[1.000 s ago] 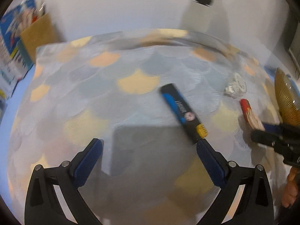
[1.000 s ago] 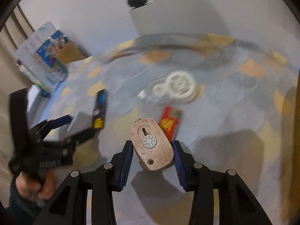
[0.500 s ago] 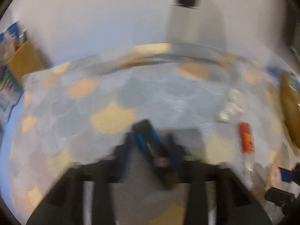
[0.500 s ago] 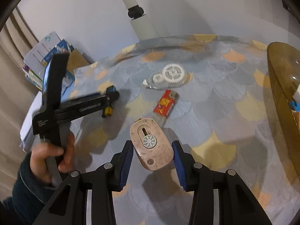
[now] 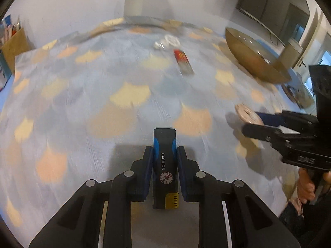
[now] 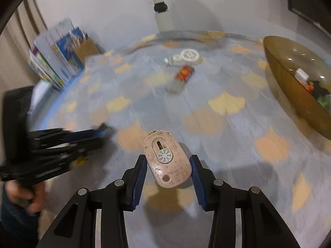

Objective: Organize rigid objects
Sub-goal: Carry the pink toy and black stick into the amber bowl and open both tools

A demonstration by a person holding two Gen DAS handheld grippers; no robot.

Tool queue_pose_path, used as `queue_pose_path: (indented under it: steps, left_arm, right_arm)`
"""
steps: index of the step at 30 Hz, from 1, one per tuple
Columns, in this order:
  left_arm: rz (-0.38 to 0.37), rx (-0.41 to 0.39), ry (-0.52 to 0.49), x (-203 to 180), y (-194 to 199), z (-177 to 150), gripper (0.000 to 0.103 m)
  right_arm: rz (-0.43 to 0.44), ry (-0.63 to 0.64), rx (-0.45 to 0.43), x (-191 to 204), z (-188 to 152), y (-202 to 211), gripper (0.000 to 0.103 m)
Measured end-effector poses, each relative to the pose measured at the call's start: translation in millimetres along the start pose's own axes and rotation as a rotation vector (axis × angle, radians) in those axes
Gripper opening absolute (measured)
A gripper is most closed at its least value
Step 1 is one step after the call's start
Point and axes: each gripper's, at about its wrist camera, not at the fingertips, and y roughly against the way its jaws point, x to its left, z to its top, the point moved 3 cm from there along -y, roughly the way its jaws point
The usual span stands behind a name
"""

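My left gripper [image 5: 164, 153] is shut on a black and blue lighter [image 5: 164, 165] marked FASHION, held above the patterned tablecloth [image 5: 103, 95]. My right gripper [image 6: 167, 161] is shut on a pale pink oval case [image 6: 167, 159] with a flower button. In the left wrist view the right gripper [image 5: 248, 122] shows at the right edge with the pink case [image 5: 247, 114] between its fingers. A red lighter [image 6: 183, 75] and white plastic gears [image 6: 185, 57] lie on the cloth farther back. A gold bowl [image 6: 289, 86] with several small items stands at the right.
A cardboard holder with books [image 6: 62, 55] stands off the table's left corner. A white post [image 6: 162, 6] rises behind the table. A hand [image 6: 24, 196] grips the left tool at the lower left of the right wrist view.
The left gripper closed on the black and blue lighter and lifted it off the cloth, swinging toward the bowl. The right gripper carried the pink case the same way, bringing the bowl into view.
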Motion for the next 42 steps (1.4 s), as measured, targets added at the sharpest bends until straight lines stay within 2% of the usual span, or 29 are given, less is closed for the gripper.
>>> queue_pose_path:
  steps: [4, 5, 6, 8, 11, 13, 14, 15, 16, 18, 20, 21, 23, 25, 26, 27, 31, 35, 39, 42]
  left_arm:
    - [0.026, -0.037, 0.013, -14.1, 5.4, -15.7, 0.021]
    - [0.025, -0.046, 0.021, -13.0, 10.1, -17.9, 0.024]
    - [0.014, -0.068, 0.039, -12.8, 11.0, -20.1, 0.035]
    - [0.01, -0.091, 0.057, -14.0, 15.4, -24.4, 0.037]
    - [0.035, -0.105, 0.05, -17.6, 18.4, -29.9, 0.041]
    - [0.038, -0.112, 0.047, -21.5, 19.0, -32.3, 0.06]
    - [0.042, -0.114, 0.044, -23.6, 18.5, -33.4, 0.066]
    - [0.051, -0.116, 0.036, -26.6, 17.7, -34.9, 0.072]
    - [0.074, -0.121, 0.018, -30.5, 16.9, -36.7, 0.072]
    - [0.12, -0.129, -0.022, -37.3, 15.2, -39.5, 0.071]
    - [0.08, -0.145, -0.016, -37.4, 16.7, -40.0, 0.069]
    - [0.069, -0.152, -0.008, -36.9, 17.5, -40.0, 0.063]
    - [0.107, -0.158, -0.014, -35.7, 17.2, -38.6, 0.048]
    - [0.145, -0.158, -0.023, -34.2, 16.7, -37.1, 0.031]
    - [0.141, -0.16, -0.018, -33.7, 17.1, -36.9, 0.026]
    - [0.127, -0.163, -0.005, -32.0, 17.9, -36.7, 0.02]
    - [0.049, -0.184, 0.036, -30.1, 22.5, -37.1, 0.02]
    - [0.02, -0.227, 0.029, -36.9, 34.1, -31.7, 0.02]
    - [0.007, -0.254, 0.003, -47.0, 45.7, -15.8, 0.02]
    - [-0.007, -0.285, -0.058, -64.0, 57.3, 11.3, 0.02]
  right_arm:
    - [-0.018, 0.015, -0.001, 5.8, -19.5, -0.6, 0.041]
    - [-0.005, 0.016, 0.002, 6.7, -22.7, 1.2, 0.042]
    - [0.002, 0.016, 0.002, 5.9, -25.0, 2.7, 0.049]
    - [0.023, 0.002, 0.004, 2.0, -27.7, 6.1, 0.057]
    - [0.008, -0.008, 0.0, 0.3, -32.1, 9.3, 0.057]
    - [0.006, -0.012, -0.009, 1.8, -34.7, 10.8, 0.057]
    - [0.0, -0.012, -0.013, 2.6, -35.5, 11.1, 0.058]
    - [-0.009, -0.008, -0.016, 4.1, -36.1, 10.7, 0.058]
    - [-0.025, 0.0, -0.018, 6.2, -36.1, 10.0, 0.058]
    - [-0.053, 0.019, -0.021, 8.7, -36.5, 9.0, 0.058]
    - [-0.084, 0.025, -0.03, 12.3, -37.0, 7.6, 0.058]
    - [-0.092, 0.022, -0.035, 12.4, -37.1, 7.2, 0.058]
    - [-0.104, 0.031, -0.043, 16.8, -36.1, 5.2, 0.058]
    - [-0.129, 0.066, -0.05, 22.5, -35.9, 2.7, 0.049]
    - [-0.149, 0.092, -0.055, 26.1, -36.5, 1.9, 0.04]
    - [-0.154, 0.118, -0.062, 30.2, -37.0, 1.7, 0.037]
    - [-0.099, 0.164, -0.07, 42.8, -41.2, 5.3, 0.037]
    - [-0.044, 0.144, -0.125, 40.8, -36.5, 23.8, 0.037]
    - [-0.06, 0.112, -0.17, 29.6, -31.0, 41.9, 0.037]
    - [-0.093, 0.084, -0.218, 13.4, -22.4, 62.0, 0.037]
